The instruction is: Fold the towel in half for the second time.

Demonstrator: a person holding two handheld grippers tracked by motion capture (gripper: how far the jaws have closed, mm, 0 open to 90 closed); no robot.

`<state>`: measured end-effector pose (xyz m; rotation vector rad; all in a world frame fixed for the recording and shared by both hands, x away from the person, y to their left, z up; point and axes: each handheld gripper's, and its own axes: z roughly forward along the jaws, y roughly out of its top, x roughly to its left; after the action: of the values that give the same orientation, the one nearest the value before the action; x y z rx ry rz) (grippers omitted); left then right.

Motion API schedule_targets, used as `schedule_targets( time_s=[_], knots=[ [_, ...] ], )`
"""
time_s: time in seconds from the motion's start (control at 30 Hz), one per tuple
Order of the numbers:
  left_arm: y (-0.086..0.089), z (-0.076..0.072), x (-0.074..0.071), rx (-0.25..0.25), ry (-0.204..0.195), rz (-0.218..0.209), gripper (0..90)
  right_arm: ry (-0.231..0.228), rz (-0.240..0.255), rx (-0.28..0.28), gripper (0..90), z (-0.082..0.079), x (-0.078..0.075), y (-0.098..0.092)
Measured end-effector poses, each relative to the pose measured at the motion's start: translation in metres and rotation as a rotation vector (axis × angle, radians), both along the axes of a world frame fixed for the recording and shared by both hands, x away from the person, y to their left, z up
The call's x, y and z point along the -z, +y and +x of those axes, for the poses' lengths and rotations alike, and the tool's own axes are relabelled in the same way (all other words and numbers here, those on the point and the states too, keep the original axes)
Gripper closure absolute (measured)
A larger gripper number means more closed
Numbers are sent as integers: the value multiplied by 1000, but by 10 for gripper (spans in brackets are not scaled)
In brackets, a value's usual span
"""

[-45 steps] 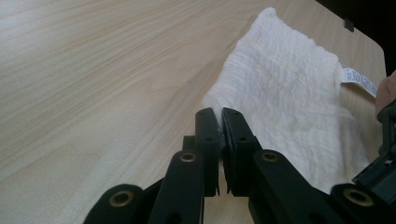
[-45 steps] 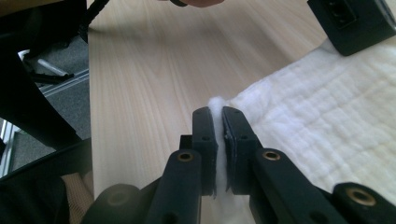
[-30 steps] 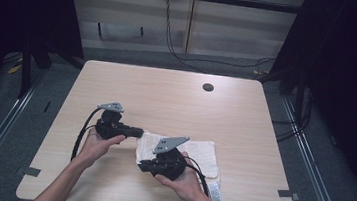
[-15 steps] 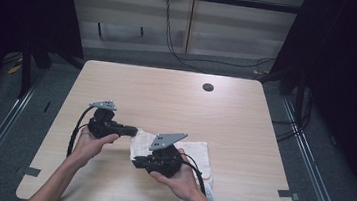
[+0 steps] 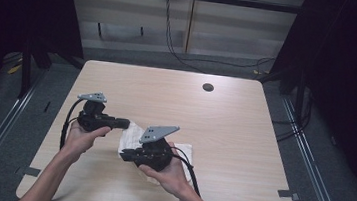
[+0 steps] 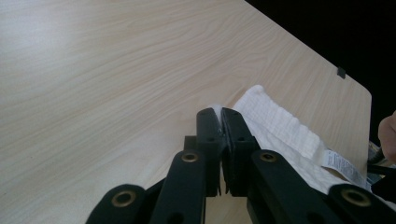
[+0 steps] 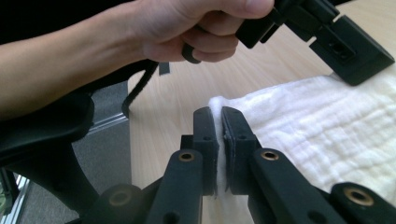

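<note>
Cloth [image 7: 327, 130] edge is pinched tight in both the left gripper [image 6: 222, 122] and right gripper [image 7: 218, 122] jaws; lift evenly, keep corners taut between them

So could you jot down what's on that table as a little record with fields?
surface: pale wooden table
cloth: white ribbed cotton towel, with a printed label at its edge
left gripper: fingers shut on the towel's edge
right gripper: fingers shut on another edge
extra: small dark round hole far on the table
</note>
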<state>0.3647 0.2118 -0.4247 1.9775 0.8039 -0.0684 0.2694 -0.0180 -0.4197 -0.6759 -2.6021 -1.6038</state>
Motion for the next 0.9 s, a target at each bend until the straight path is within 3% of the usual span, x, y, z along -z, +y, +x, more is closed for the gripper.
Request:
schedule_targets(
  time_s=[0.13,0.27,0.47,0.57,0.9],
  knots=[
    [-10,2,6,4,12,4,870,1,-7,13,857,-1,11,-5],
    [-21,5,3,20,12,-8,870,-16,24,43,856,-4,7,-11],
    [-44,8,5,41,-2,24,870,-43,4,83,856,-8,11,-24],
    [-53,9,7,45,-2,25,870,-22,10,99,856,-9,16,-33],
    [-81,11,9,72,11,11,868,-27,3,152,853,-15,15,-62]
  ],
)
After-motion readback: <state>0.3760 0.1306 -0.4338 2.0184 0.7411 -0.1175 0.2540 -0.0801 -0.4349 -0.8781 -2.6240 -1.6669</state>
